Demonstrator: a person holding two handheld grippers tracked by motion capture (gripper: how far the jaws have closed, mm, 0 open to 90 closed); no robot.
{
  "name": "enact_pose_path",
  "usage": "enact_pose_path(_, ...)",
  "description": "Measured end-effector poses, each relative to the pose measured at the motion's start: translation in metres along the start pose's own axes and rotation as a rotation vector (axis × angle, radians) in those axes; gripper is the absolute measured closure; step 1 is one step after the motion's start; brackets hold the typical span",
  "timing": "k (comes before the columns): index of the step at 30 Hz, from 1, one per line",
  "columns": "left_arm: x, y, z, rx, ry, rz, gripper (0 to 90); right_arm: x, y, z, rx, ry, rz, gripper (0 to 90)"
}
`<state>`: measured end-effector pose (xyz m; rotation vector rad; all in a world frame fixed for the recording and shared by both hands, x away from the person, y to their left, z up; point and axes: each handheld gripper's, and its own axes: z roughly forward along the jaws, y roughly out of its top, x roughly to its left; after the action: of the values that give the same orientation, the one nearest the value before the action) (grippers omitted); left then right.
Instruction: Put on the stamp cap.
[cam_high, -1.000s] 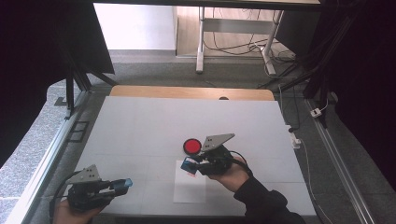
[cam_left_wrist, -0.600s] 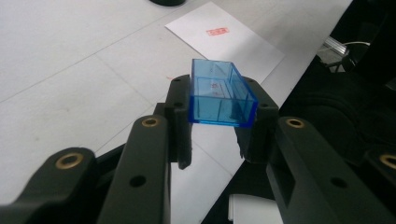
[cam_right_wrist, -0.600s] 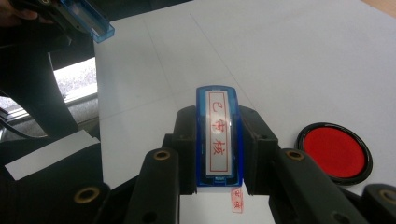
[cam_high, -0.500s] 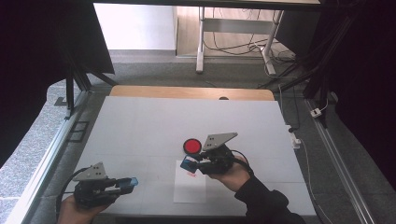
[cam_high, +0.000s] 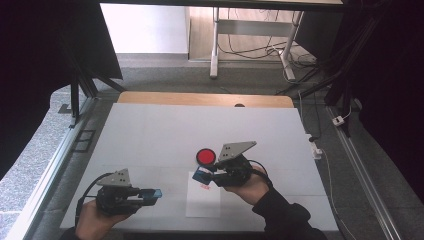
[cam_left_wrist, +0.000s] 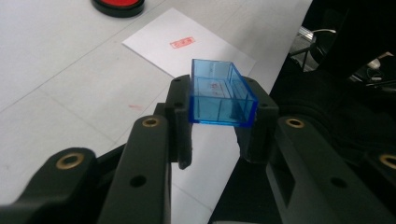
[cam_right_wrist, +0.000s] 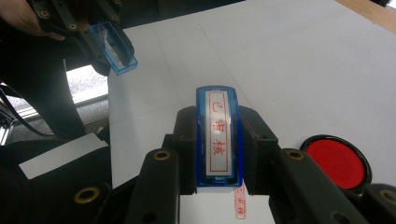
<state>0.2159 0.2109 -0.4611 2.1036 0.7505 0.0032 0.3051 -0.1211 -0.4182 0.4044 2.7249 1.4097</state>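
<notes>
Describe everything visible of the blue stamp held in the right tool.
The blue stamp is a narrow rectangular block of translucent blue plastic. Its top carries a white label with red characters inside a red frame. It lies lengthwise between the jaws of the right tool, which are shut on its long sides, just above the white paper, where a red imprint shows beneath it.

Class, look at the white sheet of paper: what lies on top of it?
On the paper sits a red stamped mark. In the high view the right gripper, holding the stamp, covers part of the sheet.

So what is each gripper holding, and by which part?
The left gripper clamps the clear blue stamp cap by its long sides; the right gripper clamps the blue stamp by its flanks.
</notes>
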Motion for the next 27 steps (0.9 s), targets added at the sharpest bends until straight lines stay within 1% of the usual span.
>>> enact_pose_path(5,0.000,0.007,0.008,0.004,-0.014,0.041,68.5,0.002,0.002,-0.001,-0.012,0.002,0.000,70.6)
enact_pose_path(10,0.002,0.015,0.016,-0.011,-0.042,0.066,68.4,0.003,0.004,-0.002,-0.018,0.008,-0.001,70.7)
enact_pose_path(13,0.003,0.020,0.022,-0.016,-0.068,0.073,68.4,0.003,0.005,-0.004,-0.029,0.014,0.000,70.7)
enact_pose_path(16,0.001,0.025,0.030,-0.002,-0.082,0.102,68.4,0.003,0.006,-0.006,-0.035,0.018,-0.003,70.7)
enact_pose_path(20,0.001,0.033,0.039,-0.001,-0.108,0.121,68.4,0.003,0.007,-0.008,-0.041,0.030,-0.002,70.7)
enact_pose_path(25,0.004,0.042,0.050,0.022,-0.132,0.157,68.4,0.005,0.008,-0.009,-0.048,0.041,-0.017,70.7)
enact_pose_path(27,0.006,0.044,0.053,0.026,-0.142,0.164,68.4,0.005,0.009,-0.010,-0.051,0.046,-0.027,70.7)
